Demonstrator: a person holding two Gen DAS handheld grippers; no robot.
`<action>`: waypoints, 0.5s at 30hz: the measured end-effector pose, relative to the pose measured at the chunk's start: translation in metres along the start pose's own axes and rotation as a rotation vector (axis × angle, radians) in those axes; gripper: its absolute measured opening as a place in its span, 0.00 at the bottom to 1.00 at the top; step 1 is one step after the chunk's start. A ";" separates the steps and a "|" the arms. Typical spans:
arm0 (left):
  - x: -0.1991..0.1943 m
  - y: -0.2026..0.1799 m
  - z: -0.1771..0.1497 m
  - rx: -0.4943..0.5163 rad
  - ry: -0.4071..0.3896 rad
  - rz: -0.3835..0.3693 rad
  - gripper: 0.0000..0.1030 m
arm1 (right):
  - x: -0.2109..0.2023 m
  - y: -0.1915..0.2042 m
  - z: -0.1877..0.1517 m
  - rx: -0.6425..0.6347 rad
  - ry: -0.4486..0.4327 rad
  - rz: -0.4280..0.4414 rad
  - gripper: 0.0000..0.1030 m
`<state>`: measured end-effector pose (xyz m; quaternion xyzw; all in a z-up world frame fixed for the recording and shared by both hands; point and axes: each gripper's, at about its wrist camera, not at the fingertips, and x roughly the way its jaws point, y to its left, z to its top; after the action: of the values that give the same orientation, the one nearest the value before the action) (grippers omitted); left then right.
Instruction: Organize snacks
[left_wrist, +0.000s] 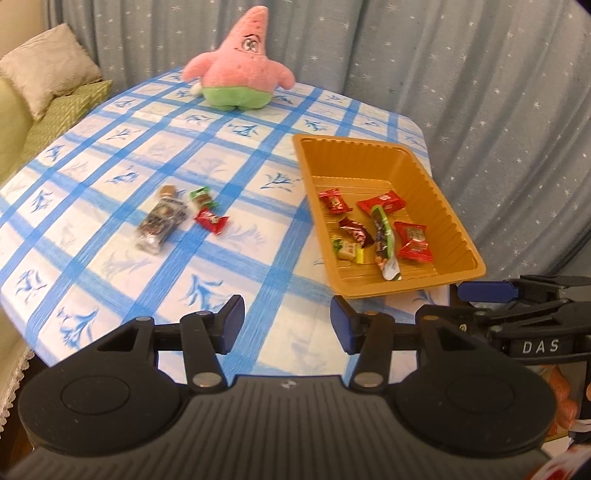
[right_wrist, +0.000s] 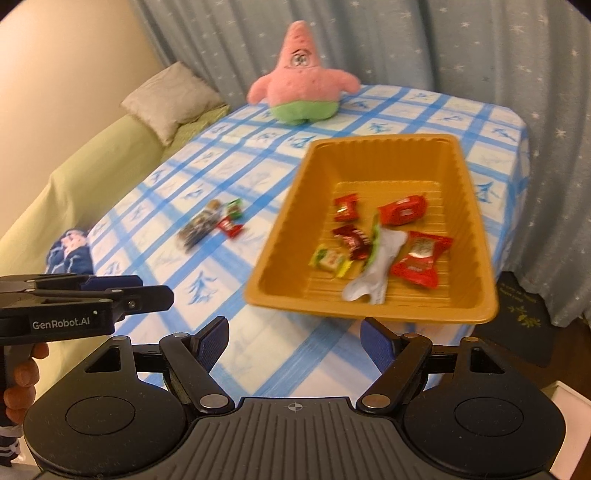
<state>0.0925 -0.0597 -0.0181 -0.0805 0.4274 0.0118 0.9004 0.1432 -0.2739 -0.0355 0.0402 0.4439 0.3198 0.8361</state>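
Snacks lie in two groups on our table, which wears a blue-checked cloth. Six wrapped pieces sit inside the gold tray near the table's right edge: three red candies, a dark red one, a small yellow-green one and a long green-edged stick pack lying among them. Well apart, out on the cloth to the tray's left, we see a clear-wrapped dark bar, with a green candy and a red candy just beside it. A pink plush starfish stands upright at the far side. Our left gripper hovers over the near edge, jaws apart and holding nothing. Our right gripper hangs just before the tray's near rim, jaws wide and empty. A starry curtain hangs behind.
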 end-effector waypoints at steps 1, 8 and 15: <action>-0.002 0.002 -0.002 -0.007 -0.002 0.008 0.46 | 0.001 0.003 -0.001 -0.008 0.003 0.008 0.76; -0.017 0.026 -0.011 -0.055 -0.016 0.064 0.46 | 0.017 0.030 0.002 -0.060 0.021 0.072 0.76; -0.021 0.060 -0.010 -0.076 -0.026 0.111 0.46 | 0.036 0.053 0.012 -0.087 0.012 0.108 0.76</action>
<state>0.0662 -0.0014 -0.0157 -0.0907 0.4186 0.0788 0.9002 0.1406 -0.2084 -0.0356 0.0260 0.4316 0.3838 0.8159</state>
